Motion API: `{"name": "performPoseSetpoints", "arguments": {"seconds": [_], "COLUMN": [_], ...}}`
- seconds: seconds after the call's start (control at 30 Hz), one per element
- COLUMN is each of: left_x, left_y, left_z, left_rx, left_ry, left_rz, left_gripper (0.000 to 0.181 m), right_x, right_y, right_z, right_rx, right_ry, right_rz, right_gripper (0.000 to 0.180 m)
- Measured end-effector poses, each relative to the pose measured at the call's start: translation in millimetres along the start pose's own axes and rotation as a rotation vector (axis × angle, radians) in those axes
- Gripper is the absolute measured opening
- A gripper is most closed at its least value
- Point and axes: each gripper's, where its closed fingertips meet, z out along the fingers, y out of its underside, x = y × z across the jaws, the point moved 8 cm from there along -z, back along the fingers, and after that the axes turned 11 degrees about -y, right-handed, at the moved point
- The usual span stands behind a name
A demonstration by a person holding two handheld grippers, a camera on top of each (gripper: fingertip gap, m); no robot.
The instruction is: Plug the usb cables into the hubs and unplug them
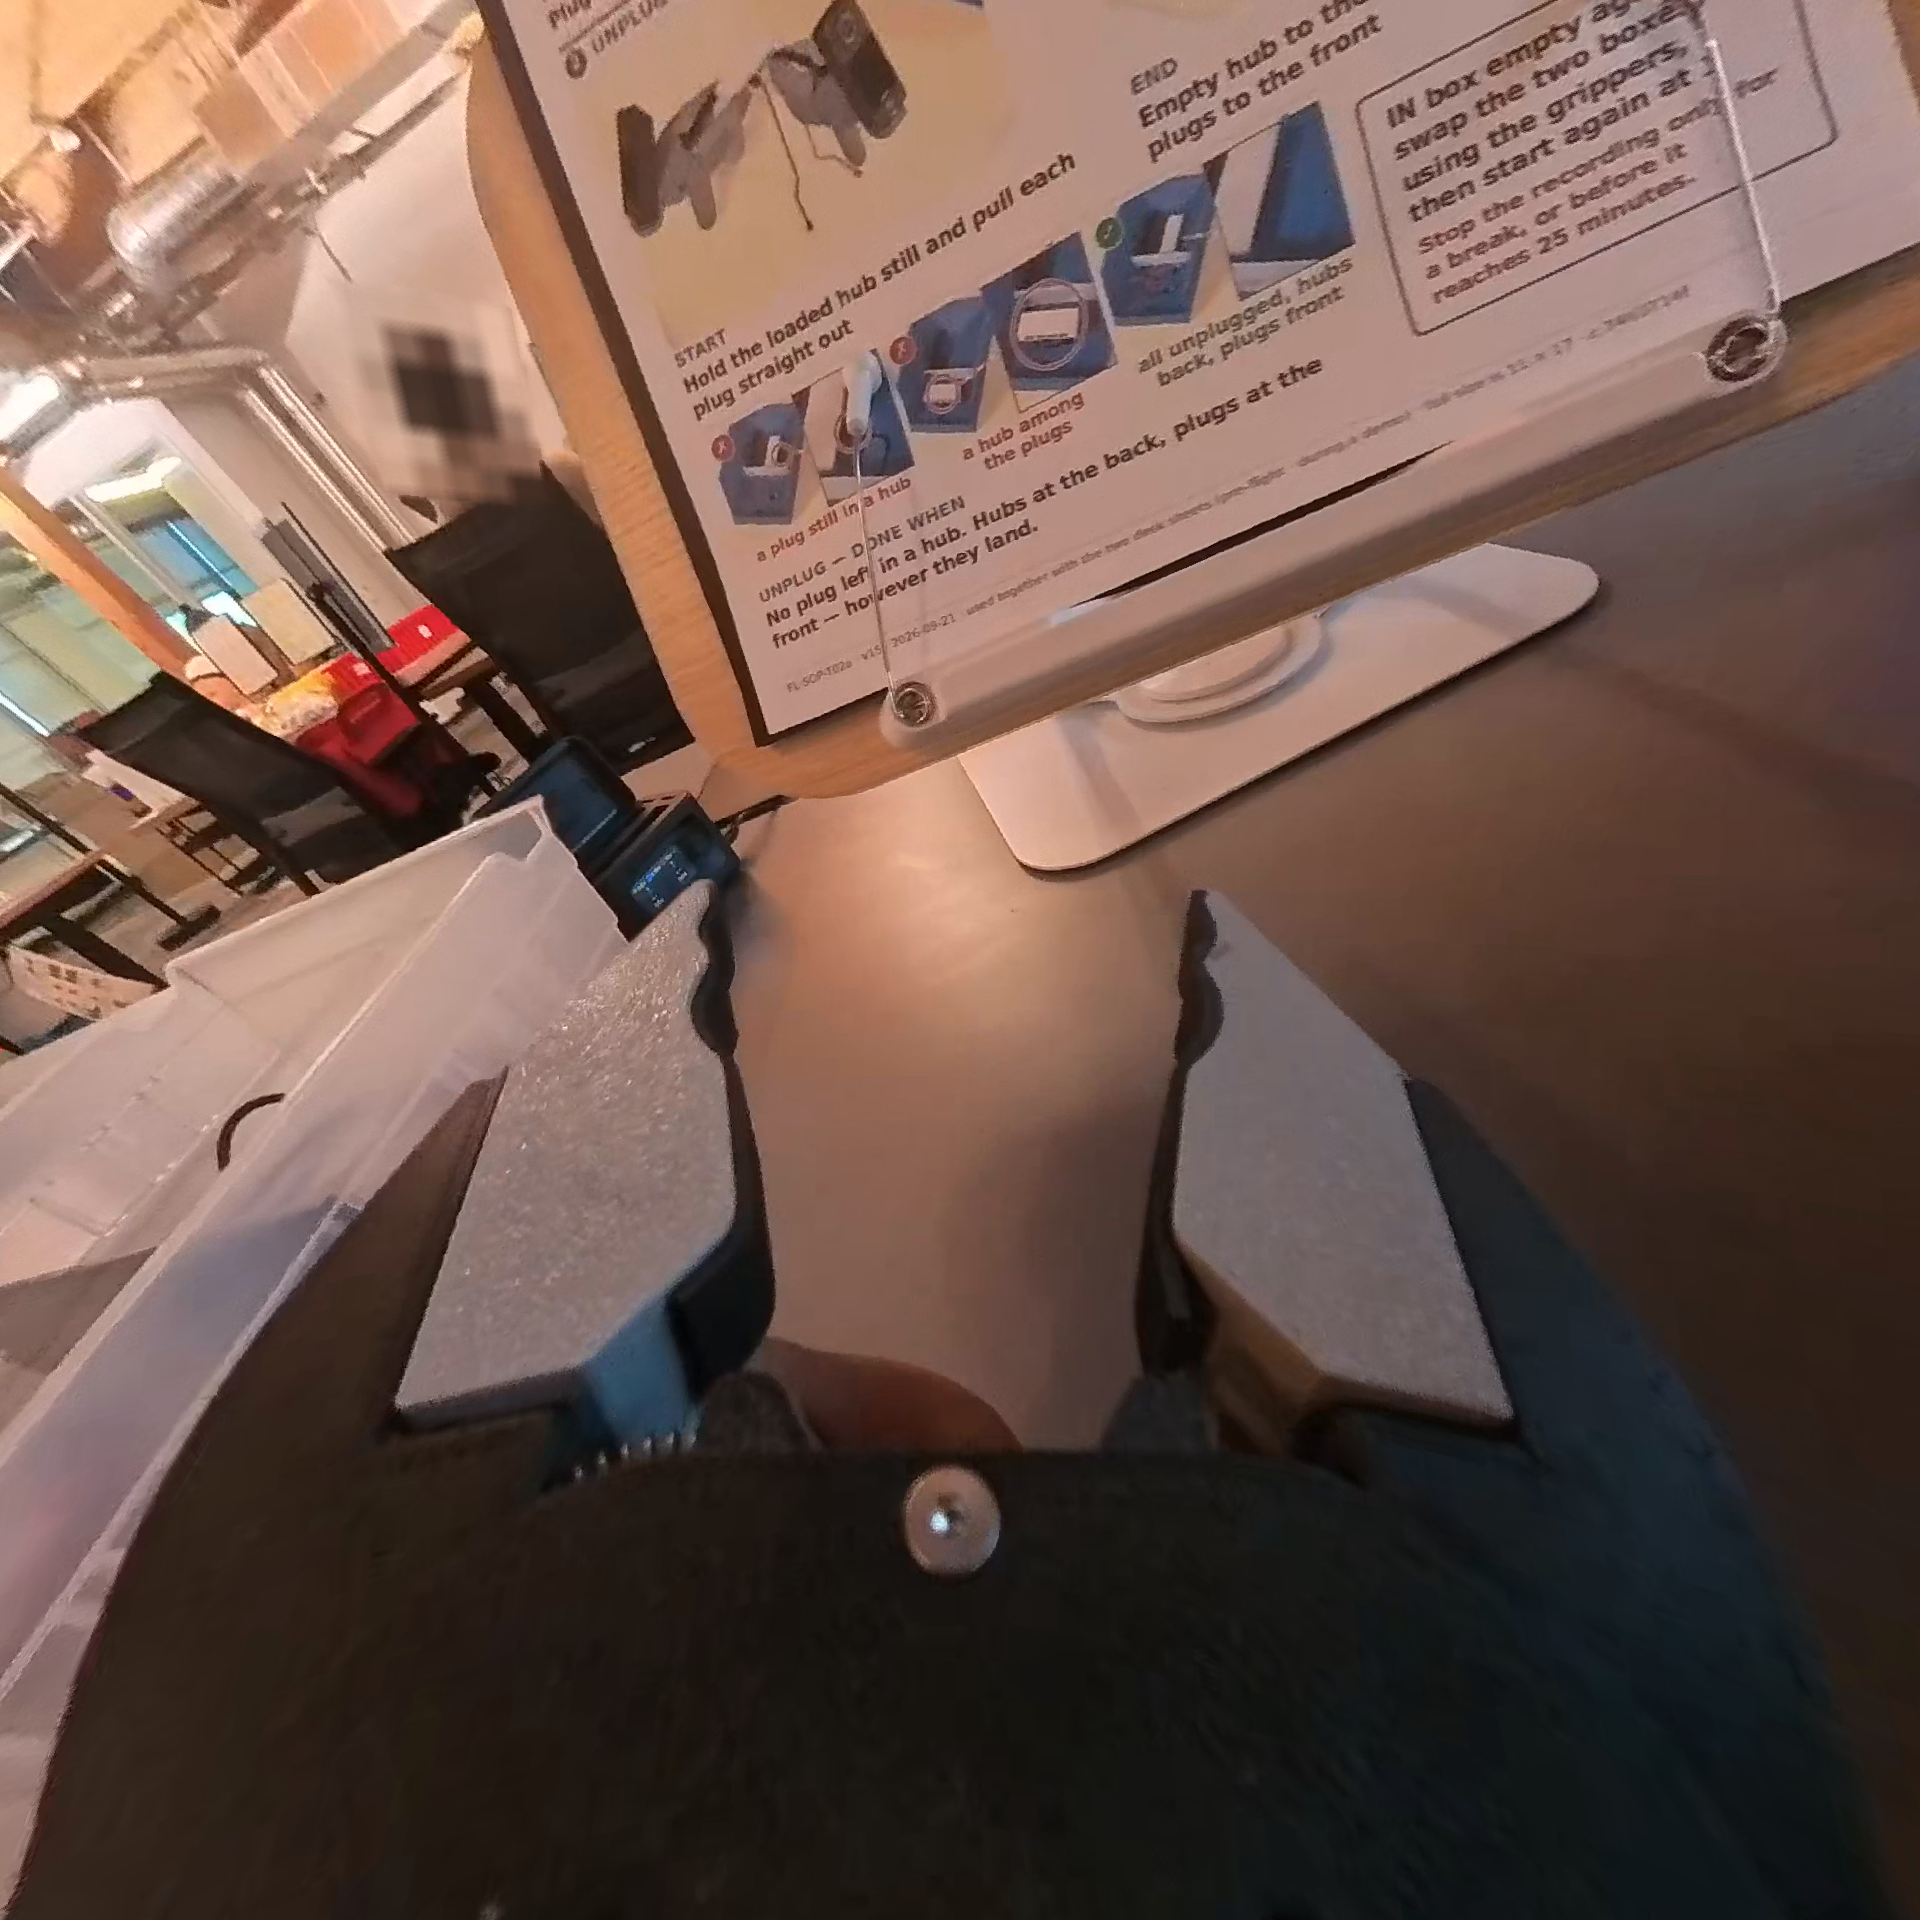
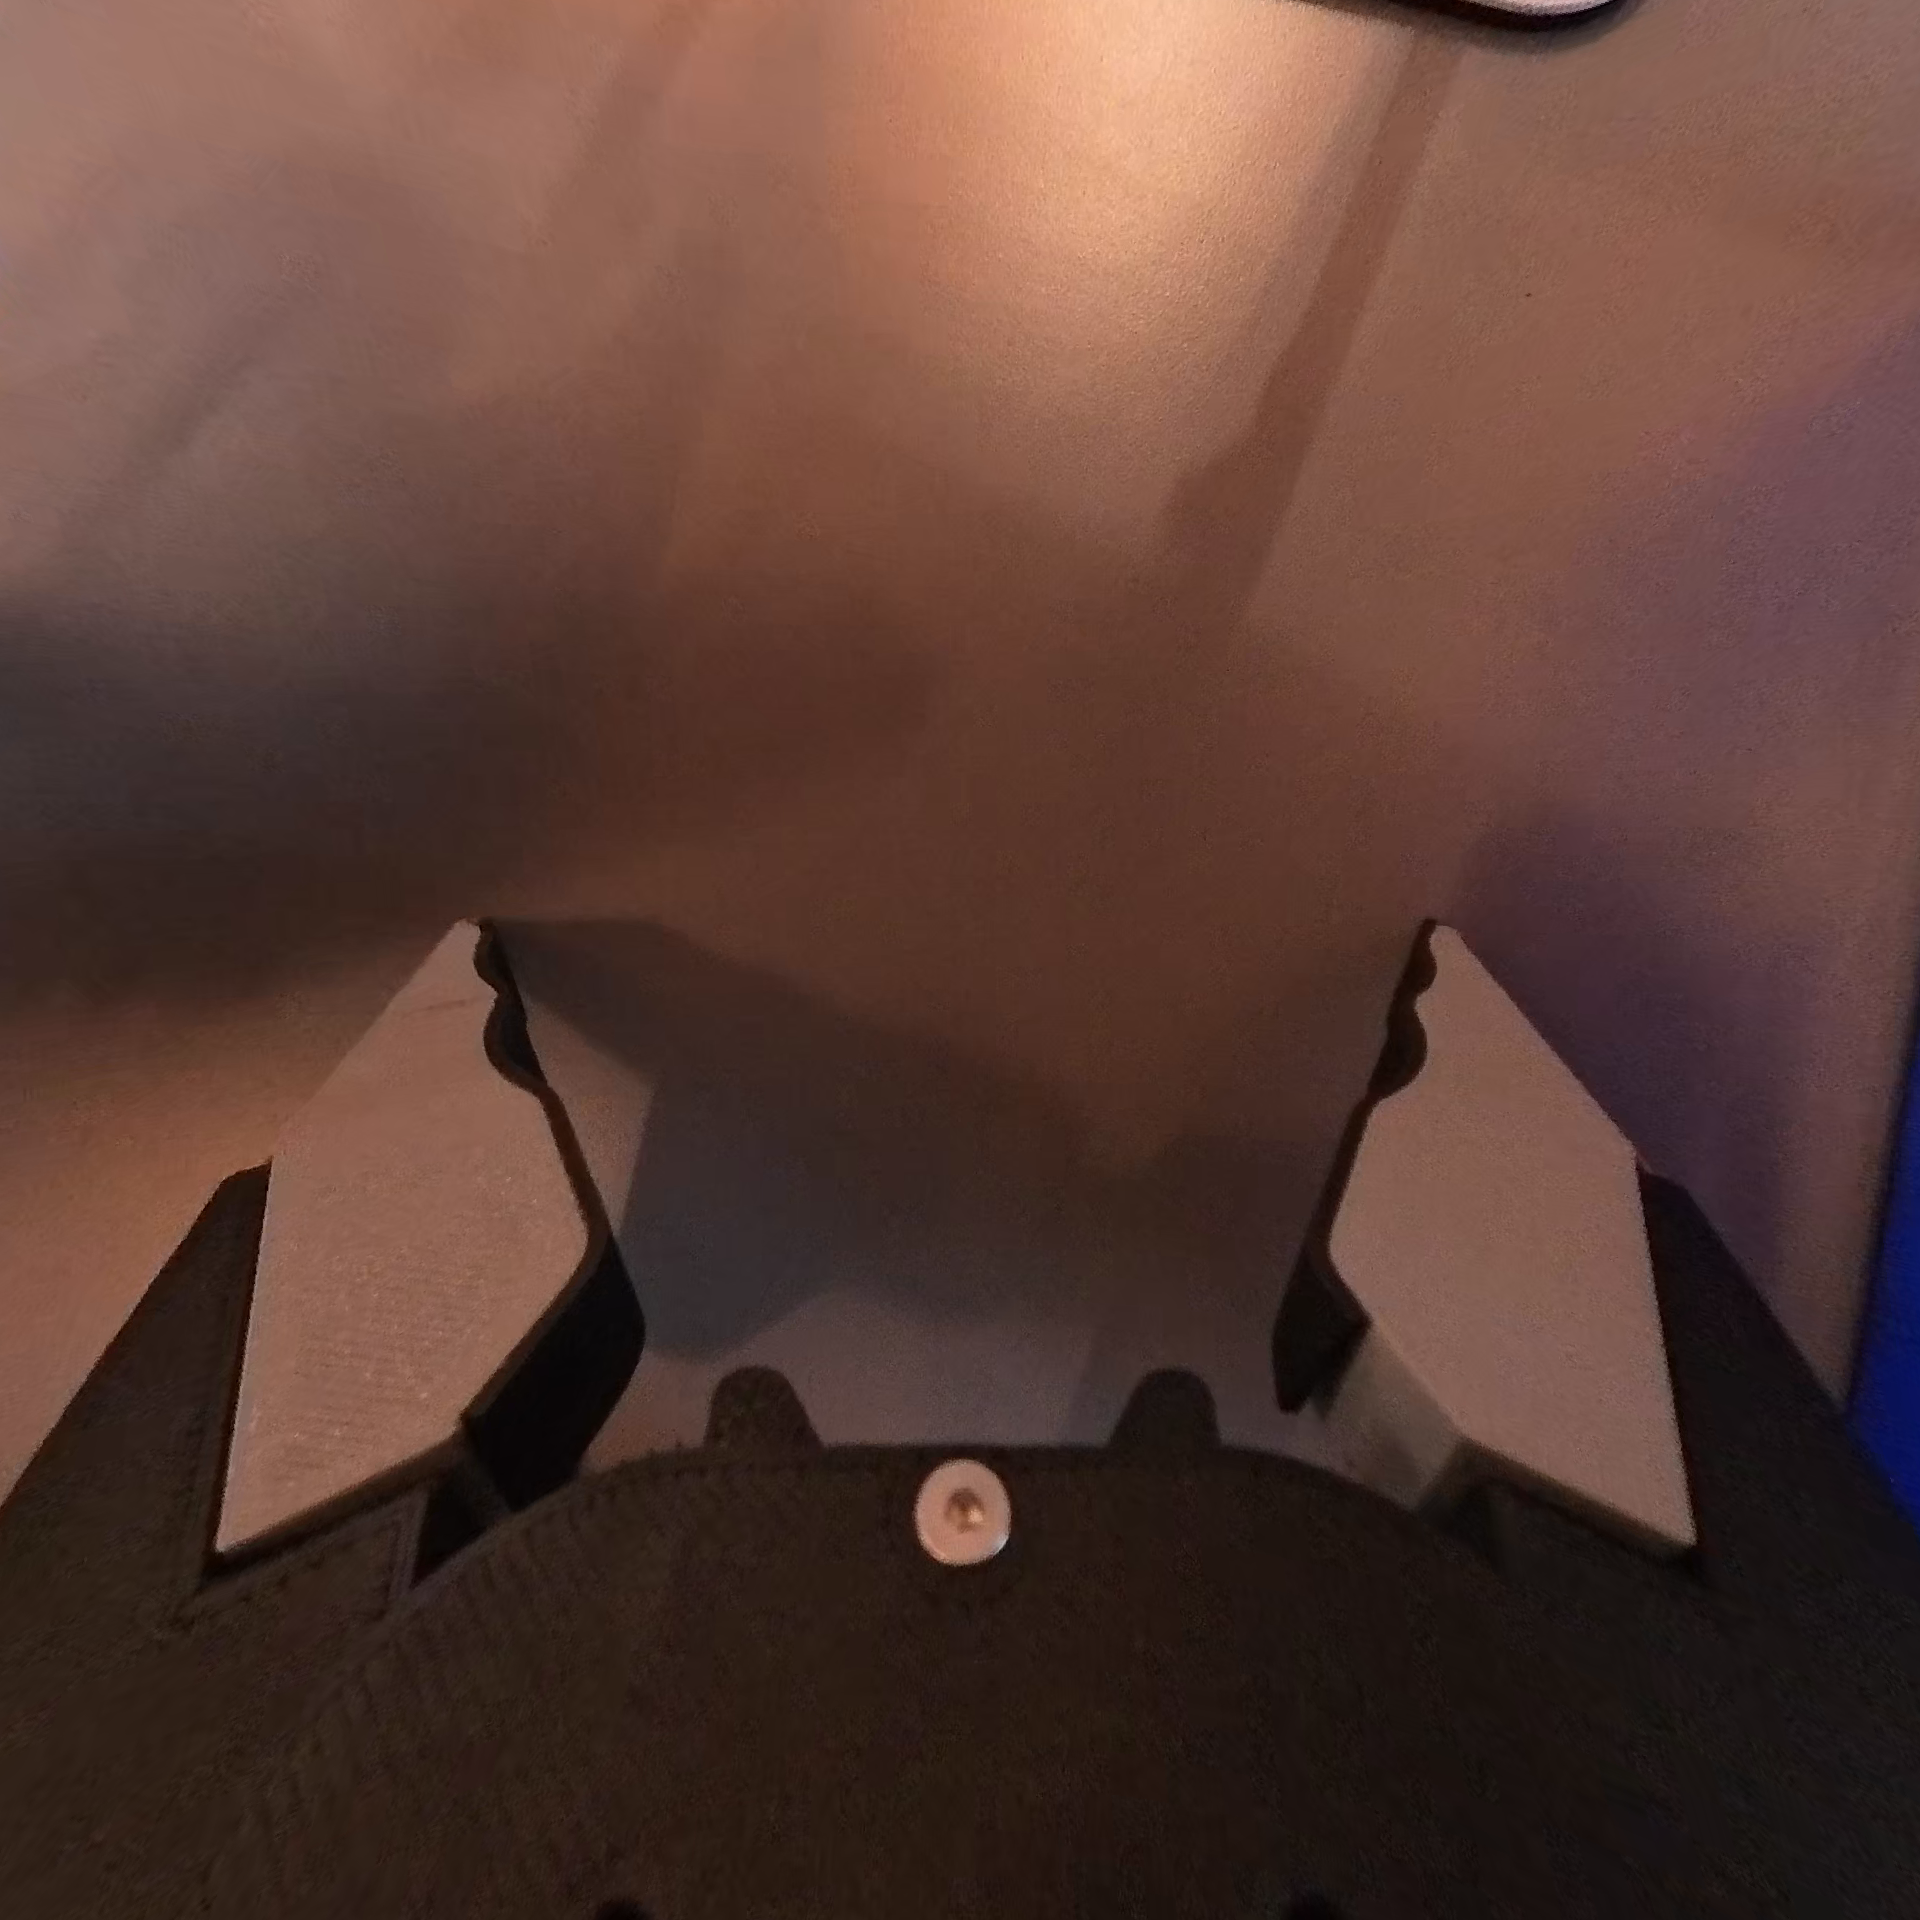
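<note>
USB cables and hubs cannot be seen in either view, so I cannot tell where they are. The left hand-held gripper [image 1: 956,935] has its two fingers apart with nothing between them, over the brown counter [image 1: 1558,1039], beside a clear plastic box [image 1: 343,997] and near a sign on a white stand [image 1: 1247,727]. The right hand-held gripper [image 2: 956,935] is spread wide too, holding nothing, low over the bare counter [image 2: 935,416].
</note>
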Motion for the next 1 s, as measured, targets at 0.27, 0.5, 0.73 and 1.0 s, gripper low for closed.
{"name": "performPoseSetpoints", "arguments": {"seconds": [0.27,0.5,0.73,1.0], "left_x": [1.1,7.3,7.5,-13.7], "left_y": [0.0,-1.8,-4.2,-5.6], "left_z": [0.4,-2.5,-11.3,4.8], "left_rx": [-0.009,-0.020,0.055,0.025], "left_ry": [0.014,0.070,0.249,0.122], "left_rz": [0.000,-0.026,-0.078,-0.182], "left_gripper": [0.085,0.085,0.008,0.000], "right_x": [1.3,1.9,8.3,-31.4], "right_y": [-0.1,0.2,-13.6,-77.8], "right_z": [0.6,0.0,1.9,-8.3], "right_rx": [0.000,0.000,-0.007,0.342], "right_ry": [0.000,-0.005,-0.053,-0.064], "right_rz": [0.000,-0.006,0.013,-0.156], "right_gripper": [0.158,0.157,0.136,0.000]}}
